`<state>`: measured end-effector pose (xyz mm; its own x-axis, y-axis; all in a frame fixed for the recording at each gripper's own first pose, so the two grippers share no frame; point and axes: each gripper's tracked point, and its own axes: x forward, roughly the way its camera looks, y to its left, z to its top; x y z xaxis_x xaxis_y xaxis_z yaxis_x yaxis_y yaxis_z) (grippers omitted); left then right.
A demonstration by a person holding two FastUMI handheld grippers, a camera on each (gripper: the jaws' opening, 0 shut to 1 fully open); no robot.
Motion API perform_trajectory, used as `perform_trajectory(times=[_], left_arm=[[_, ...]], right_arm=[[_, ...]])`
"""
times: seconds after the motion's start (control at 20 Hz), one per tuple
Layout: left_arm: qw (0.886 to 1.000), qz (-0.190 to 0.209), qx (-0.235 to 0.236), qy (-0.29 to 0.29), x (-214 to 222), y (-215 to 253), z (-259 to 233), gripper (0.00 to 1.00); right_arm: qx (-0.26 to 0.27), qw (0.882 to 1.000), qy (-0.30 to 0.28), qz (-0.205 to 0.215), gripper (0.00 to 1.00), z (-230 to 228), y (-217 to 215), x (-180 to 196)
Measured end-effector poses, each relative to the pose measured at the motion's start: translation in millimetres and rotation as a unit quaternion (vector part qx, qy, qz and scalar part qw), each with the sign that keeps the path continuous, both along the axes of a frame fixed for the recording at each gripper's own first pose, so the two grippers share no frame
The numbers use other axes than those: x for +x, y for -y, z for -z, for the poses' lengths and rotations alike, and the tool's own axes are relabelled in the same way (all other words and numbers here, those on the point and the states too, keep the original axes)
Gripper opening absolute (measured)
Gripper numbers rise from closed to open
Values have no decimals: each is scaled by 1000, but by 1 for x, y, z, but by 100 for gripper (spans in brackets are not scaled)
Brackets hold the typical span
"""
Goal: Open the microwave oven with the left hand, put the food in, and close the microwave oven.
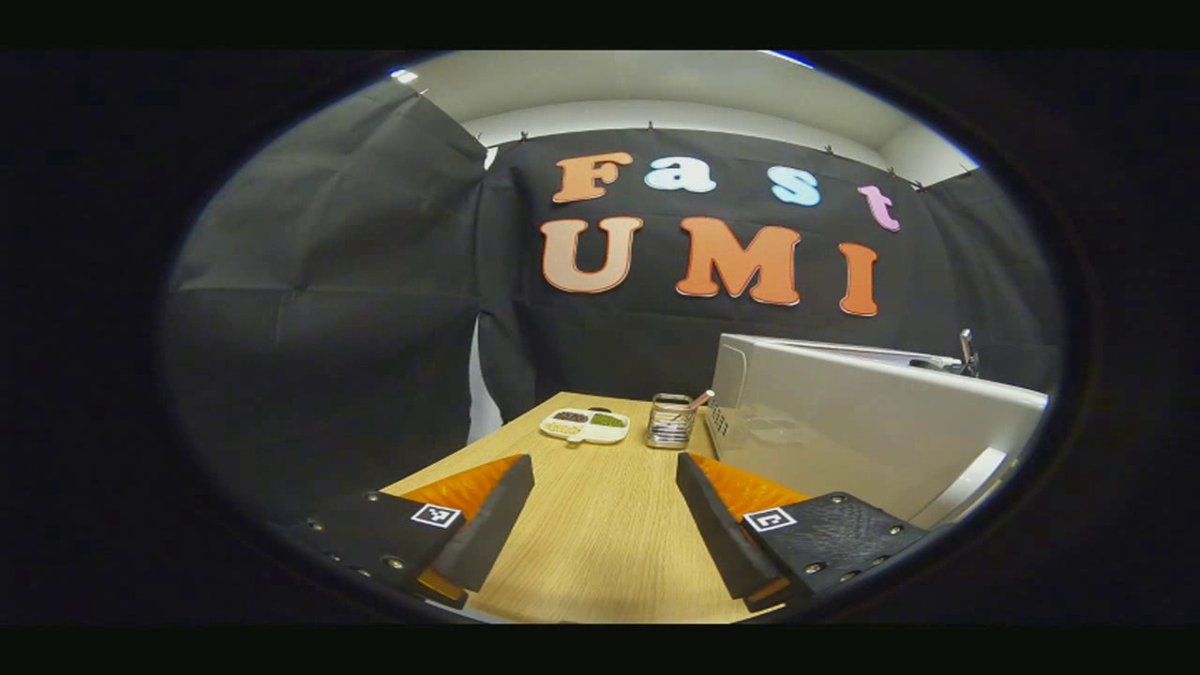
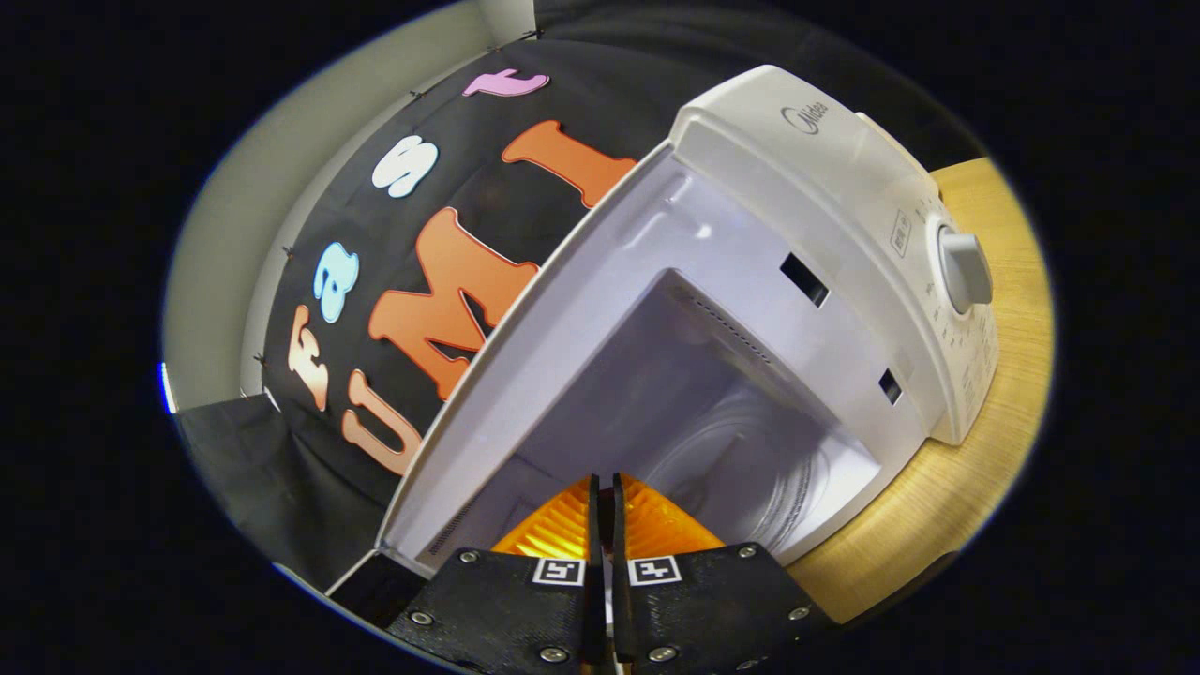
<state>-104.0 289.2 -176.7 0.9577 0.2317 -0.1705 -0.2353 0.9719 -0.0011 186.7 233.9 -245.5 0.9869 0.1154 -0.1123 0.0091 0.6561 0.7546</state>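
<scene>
The microwave oven (image 2: 825, 225) is standing open, its pale cavity (image 2: 712, 403) gaping and looking bare inside in the right gripper view, with the control knob (image 2: 966, 270) sitting on the panel beside the opening. The right gripper (image 2: 605, 511) is hanging right at the mouth of that cavity, its two fingers pressed together with barely a slit between them, and nothing is showing between them. So the opening step is looking done.

Over in the left gripper view, the left gripper (image 1: 605, 492) is hovering above the wooden table (image 1: 600, 544), just beside the microwave oven's side wall (image 1: 844, 422), fingers spread wide and carrying nothing. The food, a small divided dish (image 1: 585, 425) with three coloured portions, is waiting on the table beyond the microwave oven's corner, well apart from both grippers, with a glass holder of utensils (image 1: 671, 421) standing between the dish and the oven.

By my reading, roughly a third is behind us: door open, but the dish is not yet fetched, not yet placed inside, and the door is not yet swung shut. I cannot tell where the door itself is hanging.
</scene>
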Motion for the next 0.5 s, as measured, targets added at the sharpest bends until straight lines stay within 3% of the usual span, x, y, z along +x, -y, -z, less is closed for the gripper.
perform_trajectory(times=[0.25,0.45,0.5], left_arm=[[1000,-1,0,-2,-2,1,0,93],[1000,0,3,-2,-6,3,-3,92],[1000,0,4,-1,-7,4,-3,92]], right_arm=[[-50,998,-18,14,10,6,8,11],[-121,991,-48,17,17,23,15,17],[-136,989,-48,13,11,25,17,18]])
